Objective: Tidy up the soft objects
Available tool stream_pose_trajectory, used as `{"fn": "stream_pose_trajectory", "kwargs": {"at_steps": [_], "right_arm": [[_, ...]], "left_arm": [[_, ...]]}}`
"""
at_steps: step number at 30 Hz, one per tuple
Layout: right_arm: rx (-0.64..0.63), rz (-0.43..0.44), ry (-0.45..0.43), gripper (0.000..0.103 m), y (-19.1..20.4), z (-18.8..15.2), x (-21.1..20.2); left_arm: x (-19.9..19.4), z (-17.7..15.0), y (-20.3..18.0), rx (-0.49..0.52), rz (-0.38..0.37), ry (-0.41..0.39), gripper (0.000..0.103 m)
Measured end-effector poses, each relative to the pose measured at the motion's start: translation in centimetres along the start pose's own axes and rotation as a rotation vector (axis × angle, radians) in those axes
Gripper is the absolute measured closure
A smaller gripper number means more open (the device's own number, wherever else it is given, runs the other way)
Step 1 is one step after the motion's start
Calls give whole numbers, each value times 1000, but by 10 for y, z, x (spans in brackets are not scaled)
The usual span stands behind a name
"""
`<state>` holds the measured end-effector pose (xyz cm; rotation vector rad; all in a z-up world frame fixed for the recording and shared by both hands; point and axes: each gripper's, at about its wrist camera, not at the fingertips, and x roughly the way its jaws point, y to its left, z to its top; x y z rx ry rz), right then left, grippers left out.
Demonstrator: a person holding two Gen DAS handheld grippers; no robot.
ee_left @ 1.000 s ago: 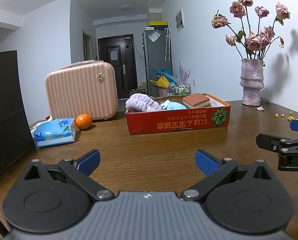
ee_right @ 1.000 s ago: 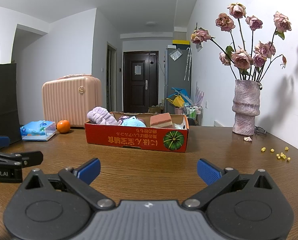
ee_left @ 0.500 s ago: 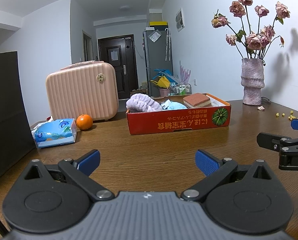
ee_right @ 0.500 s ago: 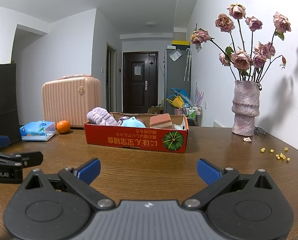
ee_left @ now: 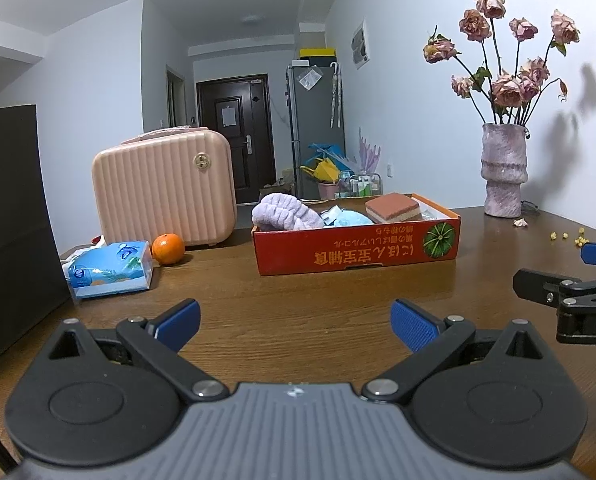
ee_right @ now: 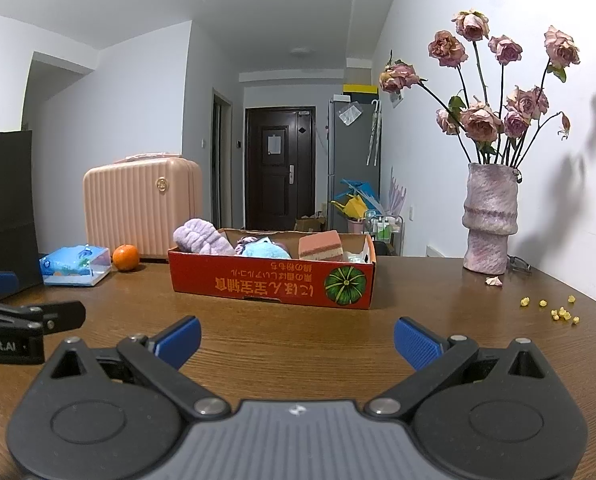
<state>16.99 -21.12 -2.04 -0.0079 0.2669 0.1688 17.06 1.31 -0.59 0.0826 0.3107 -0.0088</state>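
My left gripper (ee_left: 294, 322): fingers spread wide, nothing between the blue pads (ee_left: 412, 324), held low over the wooden table (ee_left: 298, 292), well short of the box.
My right gripper (ee_right: 296, 340): also spread wide and empty; in the left view only its tip shows at the right edge, the rest cut off.
Red cardboard box (ee_right: 272, 282): sits mid-table ahead of both grippers, its printed text upside down to me.
Lilac fluffy cloth (ee_right: 202, 238): heaped at the box's left end, spilling over the rim.
Light blue soft thing (ee_right: 264, 250): in the middle of the box, mostly hidden by the front wall; I cannot tell what it is.
Layered sponge (ee_right: 321, 245): right of the blue thing, its lower part hidden by the wall.
Small packets behind the sponge: too small to make out.
Tissue pack (ee_left: 110, 268): on the table left of the box, just beside the orange (ee_left: 168, 249).
Pink case (ee_left: 164, 190): behind the orange.
Black bag (ee_left: 12, 220): cut off at the left edge.
Vase of dried roses (ee_right: 490, 220): far right, with yellow crumbs (ee_right: 554, 310) scattered nearby.
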Motion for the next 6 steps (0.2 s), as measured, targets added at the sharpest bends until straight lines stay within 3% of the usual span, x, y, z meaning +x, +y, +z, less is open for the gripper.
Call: {"fn": "stream_pose_trajectory", "kwargs": {"at_steps": [6], "right_arm": [[0, -1, -4, 0, 0, 0, 0]], "left_arm": [[-2, -1, -1, 3, 0, -11, 0]]}}
